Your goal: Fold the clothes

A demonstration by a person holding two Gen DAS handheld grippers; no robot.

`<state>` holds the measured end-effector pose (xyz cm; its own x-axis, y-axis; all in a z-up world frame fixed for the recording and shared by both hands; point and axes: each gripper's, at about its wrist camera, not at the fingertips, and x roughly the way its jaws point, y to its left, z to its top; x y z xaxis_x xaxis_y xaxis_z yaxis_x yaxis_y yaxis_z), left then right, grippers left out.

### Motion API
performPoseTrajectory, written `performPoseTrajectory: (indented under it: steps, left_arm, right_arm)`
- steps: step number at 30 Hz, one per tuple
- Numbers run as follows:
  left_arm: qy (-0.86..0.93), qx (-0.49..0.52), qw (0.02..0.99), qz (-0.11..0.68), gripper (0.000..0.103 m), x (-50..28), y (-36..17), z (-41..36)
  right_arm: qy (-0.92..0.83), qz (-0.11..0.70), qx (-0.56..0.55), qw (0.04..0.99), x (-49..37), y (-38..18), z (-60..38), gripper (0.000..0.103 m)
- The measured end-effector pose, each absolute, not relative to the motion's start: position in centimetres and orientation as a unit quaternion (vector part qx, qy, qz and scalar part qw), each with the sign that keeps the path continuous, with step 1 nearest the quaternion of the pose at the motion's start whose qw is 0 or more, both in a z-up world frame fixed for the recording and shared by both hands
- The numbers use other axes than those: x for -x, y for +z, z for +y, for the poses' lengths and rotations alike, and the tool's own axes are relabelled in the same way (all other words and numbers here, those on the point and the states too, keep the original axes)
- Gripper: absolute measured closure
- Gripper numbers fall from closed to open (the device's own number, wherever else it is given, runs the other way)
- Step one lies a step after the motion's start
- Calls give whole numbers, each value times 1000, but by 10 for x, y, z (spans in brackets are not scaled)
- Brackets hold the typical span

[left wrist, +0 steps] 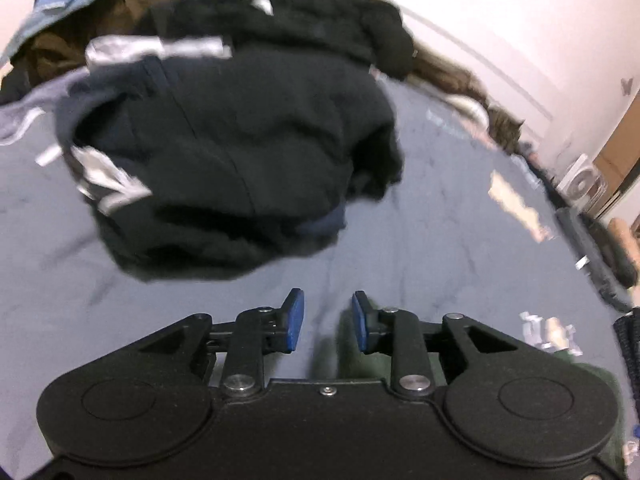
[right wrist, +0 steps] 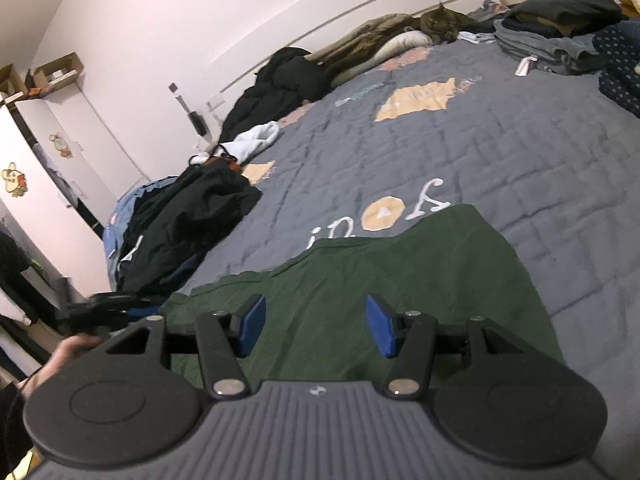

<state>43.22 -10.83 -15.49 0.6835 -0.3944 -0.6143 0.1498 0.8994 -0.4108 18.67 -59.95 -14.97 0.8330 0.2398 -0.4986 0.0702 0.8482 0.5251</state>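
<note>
A wide bed is covered by a grey-blue quilted bedspread (right wrist: 500, 152) stitched with pale letters and tan patches. Along its far edge a heap of dark clothes (right wrist: 188, 220) is seen in the right wrist view, with blue denim beneath it, and the same heap (left wrist: 240, 152) fills the blurred left wrist view as black garments with white stripes. A stack of folded clothes (right wrist: 560, 32) is set at the far right corner of the bed, and a tabby cat (right wrist: 444, 20) is curled by the wall near it. A green garment (right wrist: 380, 272) is spread flat on the bedspread just in front of the right gripper (right wrist: 316, 330), whose blue pads are held well apart above the cloth with nothing gripped. The left gripper (left wrist: 328, 320) is held over bare bedspread, short of the dark heap, its jaws parted by a narrow gap and empty. A hand (right wrist: 64, 356) is visible at the left edge.
</note>
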Motion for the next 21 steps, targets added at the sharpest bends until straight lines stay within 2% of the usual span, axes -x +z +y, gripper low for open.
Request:
performPoseTrajectory:
  steps: [2,4,5,13,17,19,21]
  left_arm:
    - [-150,183,905,354,74,-405,-141,-103]
    - [-153,201,904,344,61,-376,-131,-101]
    - [-161,213,901,343,59,-358,-129,-102]
    - [-150,290,872,364,59,-243,-157,-122]
    - [-114,329,853,389,58,-217,-180,-115]
    - [-94,334,856,384,53,-208,-180,-110]
    - [-69,328,868,367,52,-197,-176,-105]
  right_arm:
    - [42,286,-271,918,-187,-150,-599,48]
    - [41,286,-273,918,-187,-149,-598,48]
    - [41,285,-275,917,-187,-148,-597,48]
    - [62,294,-261,917,-180,-140,-570,48]
    - [63,304,-253,916,-172,-138,-553,48]
    - [68,308,-248,916,-164,-135,-544,48]
    - [71,309,-241,917,-153,-130,-537,48]
